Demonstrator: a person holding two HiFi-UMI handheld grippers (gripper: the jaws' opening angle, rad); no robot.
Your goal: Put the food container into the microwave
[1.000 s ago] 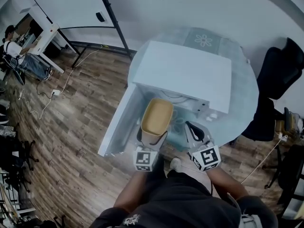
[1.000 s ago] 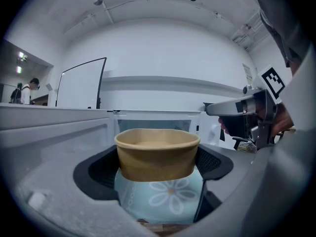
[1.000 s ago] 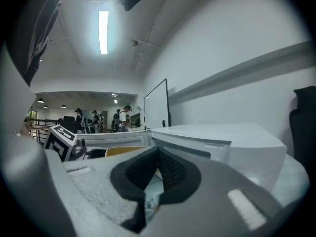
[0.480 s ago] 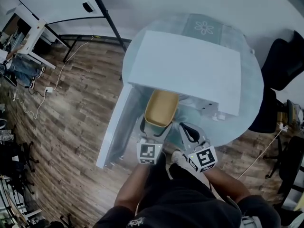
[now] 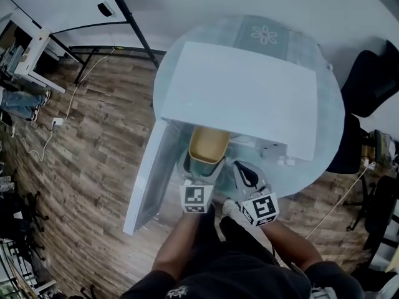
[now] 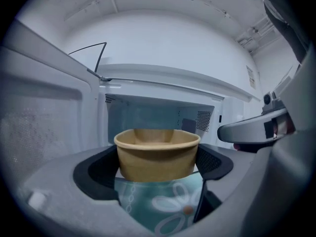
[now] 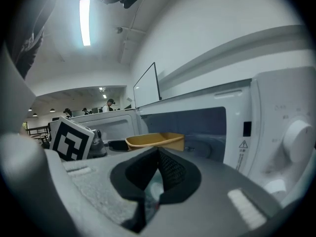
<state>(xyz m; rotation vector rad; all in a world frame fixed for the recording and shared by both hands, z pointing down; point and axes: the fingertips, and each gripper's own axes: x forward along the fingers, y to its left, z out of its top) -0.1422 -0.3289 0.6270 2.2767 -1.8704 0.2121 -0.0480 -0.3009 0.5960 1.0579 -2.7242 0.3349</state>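
Note:
A tan paper food container (image 5: 207, 145) (image 6: 157, 152) (image 7: 155, 141) is held at the open mouth of the white microwave (image 5: 240, 95). My left gripper (image 5: 201, 169) (image 6: 158, 168) is shut on it, a black pad on each side of its wall. The microwave cavity (image 6: 158, 120) shows just behind the container. The door (image 5: 148, 176) hangs open to the left. My right gripper (image 5: 247, 178) (image 7: 157, 174) hovers to the right of the container, in front of the control panel (image 7: 284, 142), with its jaws together and nothing between them.
The microwave stands on a round glass table (image 5: 324, 136) with a flower-patterned mat (image 5: 267, 33). A black chair (image 5: 368, 80) is at the right. Wooden floor (image 5: 81, 148) with cables lies to the left, a whiteboard stand (image 5: 121, 14) beyond it.
The left gripper has carried the container forward, so it now sits partly under the microwave's top edge. The right gripper has followed alongside.

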